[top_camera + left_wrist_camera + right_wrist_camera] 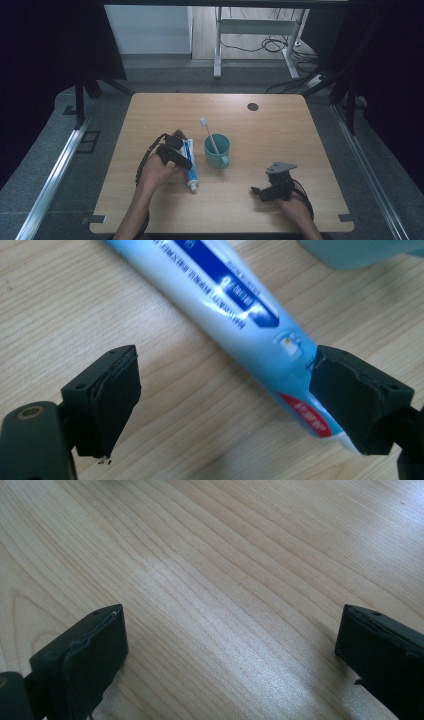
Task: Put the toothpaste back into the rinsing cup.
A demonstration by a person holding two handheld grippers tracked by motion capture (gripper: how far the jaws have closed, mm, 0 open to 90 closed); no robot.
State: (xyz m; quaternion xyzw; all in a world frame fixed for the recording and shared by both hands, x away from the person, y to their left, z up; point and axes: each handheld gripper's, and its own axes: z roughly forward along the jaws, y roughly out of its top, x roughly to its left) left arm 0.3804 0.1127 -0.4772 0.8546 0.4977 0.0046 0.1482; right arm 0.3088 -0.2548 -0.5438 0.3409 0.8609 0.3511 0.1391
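A blue-and-white toothpaste tube point(192, 173) lies flat on the wooden table point(280, 135), just left of a teal mug point(218, 151) with a white toothbrush point(208, 131) standing in it. My left gripper point(181, 159) hovers over the tube's upper part. In the left gripper view the tube point(235, 305) runs slantwise, its red-banded end passing behind the right-hand jaw. My left gripper point(225, 390) stands open, with bare wood in the gap. My right gripper point(259, 191) rests low at the front right, and my right gripper point(232, 650) is open over bare wood.
A black round grommet point(253, 106) sits in the tabletop at the far right. The mug's edge point(360, 250) shows beyond the tube in the left gripper view. Past the table's far edge are a desk frame and cables on the floor.
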